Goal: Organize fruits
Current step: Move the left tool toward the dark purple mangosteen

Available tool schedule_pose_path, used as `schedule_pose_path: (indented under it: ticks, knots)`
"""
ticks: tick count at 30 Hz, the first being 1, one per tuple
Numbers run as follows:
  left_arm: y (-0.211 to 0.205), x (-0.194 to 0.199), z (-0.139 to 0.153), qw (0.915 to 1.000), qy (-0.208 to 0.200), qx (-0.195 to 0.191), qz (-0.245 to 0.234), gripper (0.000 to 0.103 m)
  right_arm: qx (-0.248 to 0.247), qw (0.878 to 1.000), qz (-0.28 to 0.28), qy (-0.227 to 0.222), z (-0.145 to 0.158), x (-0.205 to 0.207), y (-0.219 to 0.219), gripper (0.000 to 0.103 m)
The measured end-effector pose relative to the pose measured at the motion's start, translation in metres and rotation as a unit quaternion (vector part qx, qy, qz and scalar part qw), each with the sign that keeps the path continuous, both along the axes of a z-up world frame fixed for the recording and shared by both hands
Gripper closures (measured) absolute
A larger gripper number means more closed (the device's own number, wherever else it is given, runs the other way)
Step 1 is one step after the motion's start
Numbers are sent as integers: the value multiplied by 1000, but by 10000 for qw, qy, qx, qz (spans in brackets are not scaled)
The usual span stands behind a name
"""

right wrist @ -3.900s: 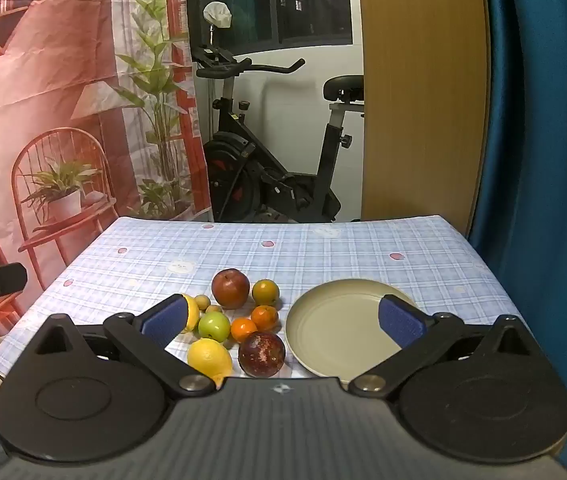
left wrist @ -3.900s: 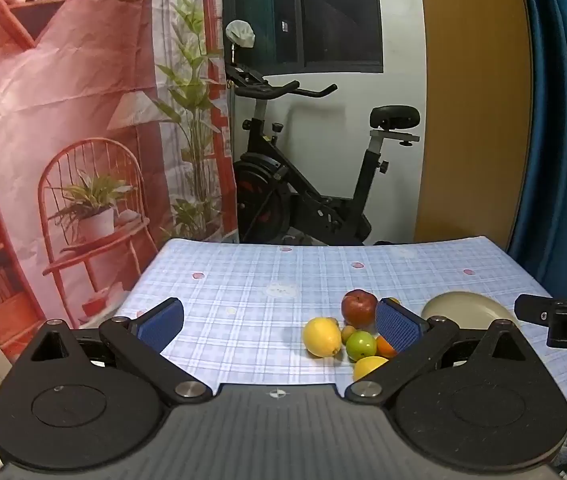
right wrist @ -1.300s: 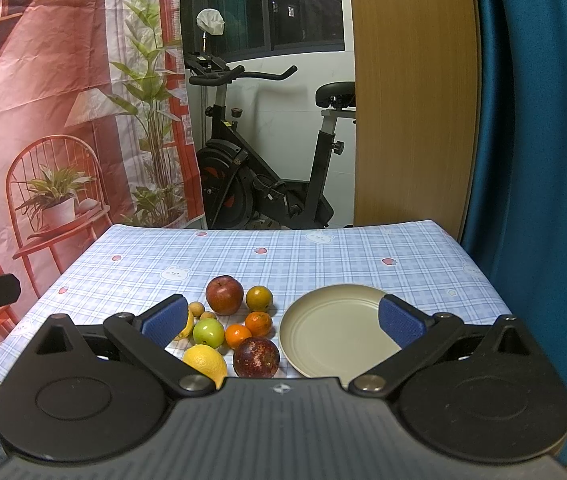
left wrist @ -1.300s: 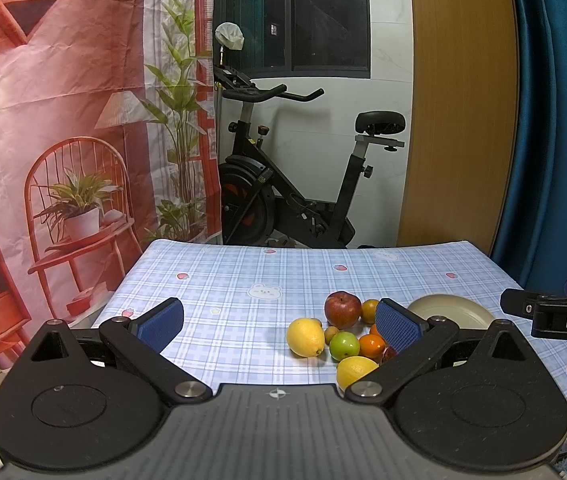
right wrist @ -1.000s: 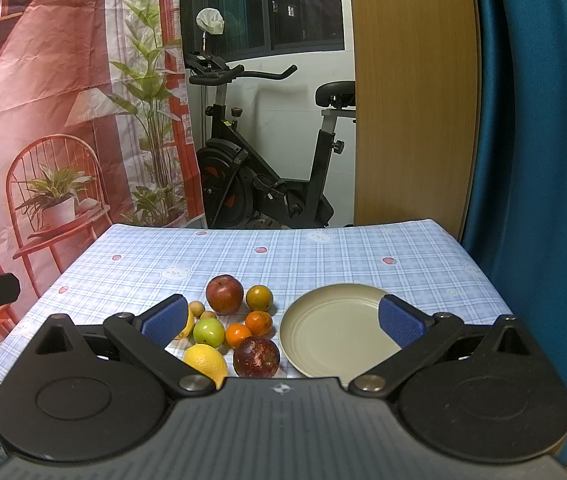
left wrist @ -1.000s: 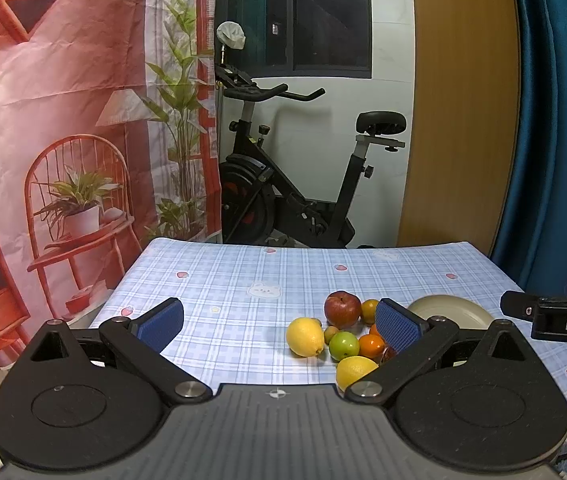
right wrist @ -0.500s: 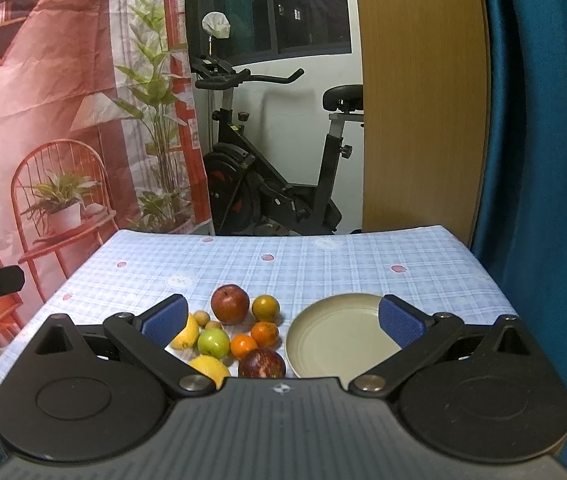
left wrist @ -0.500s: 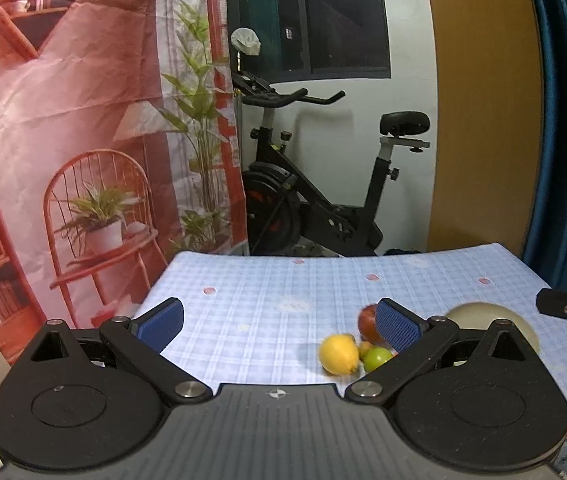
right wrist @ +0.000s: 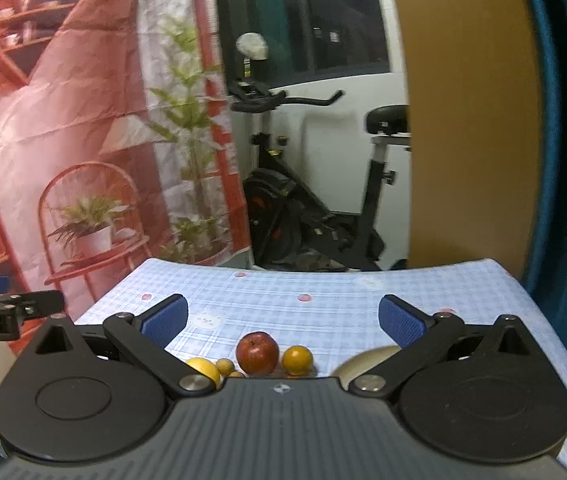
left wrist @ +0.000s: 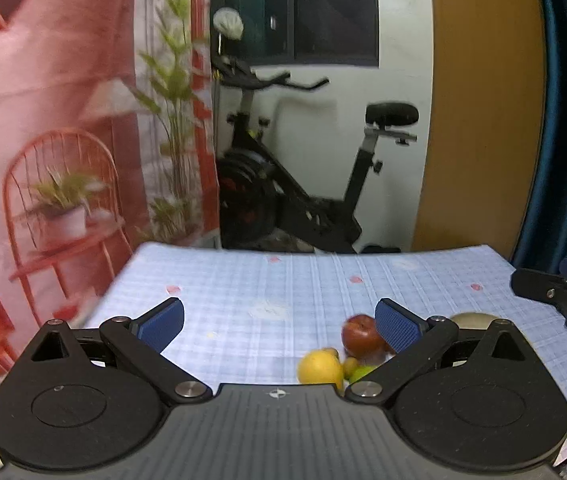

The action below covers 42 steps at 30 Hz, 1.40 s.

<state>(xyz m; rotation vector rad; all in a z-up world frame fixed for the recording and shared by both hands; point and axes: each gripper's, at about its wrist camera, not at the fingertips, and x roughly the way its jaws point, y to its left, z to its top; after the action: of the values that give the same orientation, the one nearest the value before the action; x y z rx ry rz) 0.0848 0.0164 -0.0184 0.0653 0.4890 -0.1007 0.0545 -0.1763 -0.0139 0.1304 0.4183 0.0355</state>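
A cluster of fruit lies on the checked tablecloth (right wrist: 323,300). In the right wrist view a red apple (right wrist: 257,353), an orange (right wrist: 297,359), a yellow lemon (right wrist: 203,368) and a small yellowish fruit (right wrist: 224,365) show just above the gripper body. The beige plate (right wrist: 367,358) peeks out to their right. My right gripper (right wrist: 283,318) is open and empty, above the fruit. In the blurred left wrist view the apple (left wrist: 359,336), lemon (left wrist: 319,368) and a green fruit (left wrist: 363,372) sit low right, the plate (left wrist: 471,318) behind. My left gripper (left wrist: 279,322) is open and empty.
An exercise bike (right wrist: 303,216) stands beyond the table's far edge. A printed backdrop (right wrist: 63,140) hangs at left, a blue curtain (right wrist: 563,120) at right beside a wooden panel (right wrist: 467,120). The other gripper shows at each view's edge.
Both cameras have tilted upward and both views have shifted; the fruit and plate now sit lower in frame, partly hidden by the gripper bodies. Both grippers stay open.
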Motion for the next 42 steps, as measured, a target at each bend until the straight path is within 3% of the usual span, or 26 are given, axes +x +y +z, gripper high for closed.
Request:
schedule_pose_path:
  ticks: [4,8,15,20,25,31,37,42]
  knots:
    - [-1,17,-12,9997,68,20,231,1,-213,9995,208,106,-11,18,12,0]
    - [2,37,-20,9992,348,-119,128,9,-669,9974,241,128,-25,32,24,0]
    - [1,51,-39,9988,358,-324,70,9,-688,9965,213,421,-63,50,21,3]
    - [0,57,-56,9969,568,-534,118,9,-689,9937,41,879,-87,49,12,5]
    - [3,58,-72,9943,759,-713,226,9,-718,9920,132,1034,-104,40,9,5]
    - [1,57,-89,9931,952,-627,292,9,-636,9900,313,1223,-117,36,10,5]
    - [6,57,-96,9898,1189,-553,555,9,-748,9842,744,1419,-124,36,17,18]
    - [6,50,-97,9907,1122,-559,536,9,-954,9786,1088,1466,-130,41,23,33]
